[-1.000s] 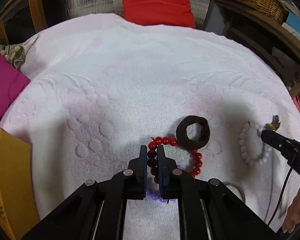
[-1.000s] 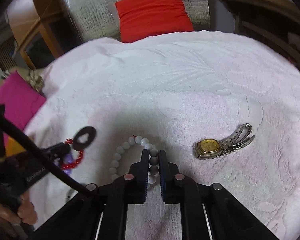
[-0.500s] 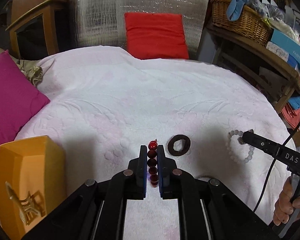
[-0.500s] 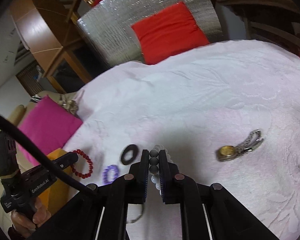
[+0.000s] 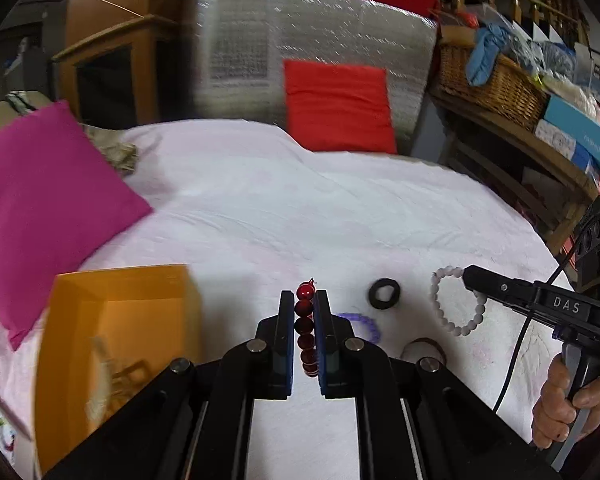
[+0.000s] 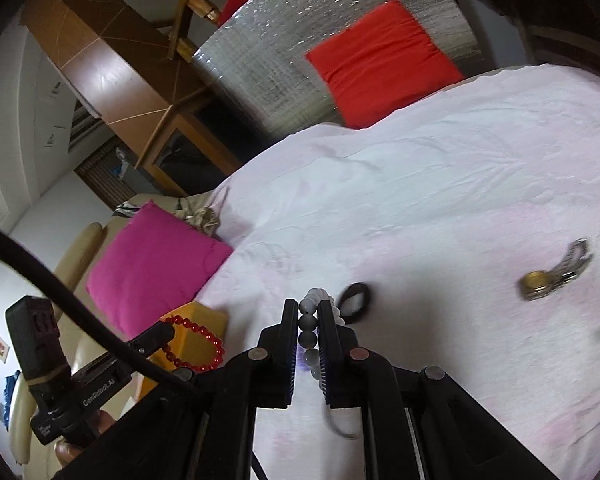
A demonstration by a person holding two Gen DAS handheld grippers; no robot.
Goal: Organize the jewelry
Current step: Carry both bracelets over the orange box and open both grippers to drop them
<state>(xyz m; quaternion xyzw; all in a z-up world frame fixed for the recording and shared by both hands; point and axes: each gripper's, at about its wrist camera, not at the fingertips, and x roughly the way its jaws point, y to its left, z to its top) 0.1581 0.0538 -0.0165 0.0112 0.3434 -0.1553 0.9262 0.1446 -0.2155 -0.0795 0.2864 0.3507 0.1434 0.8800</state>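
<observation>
Box (image 5: 116, 320) at bed's (image 5: 300, 208) left edge, ring (image 5: 384, 294) and bracelet (image 5: 364, 322) right of it, watch (image 6: 548, 276) far right, cushions (image 5: 336, 104) behind.

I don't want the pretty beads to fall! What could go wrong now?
The left tongs pinch only one side of the red bead bracelet, so the dangling loop could slip out or catch the orange box's rim. The right tongs grip the white bead bracelet the same way. The black ring-shaped hair tie and purple bead bracelet lying below could get knocked.
</observation>
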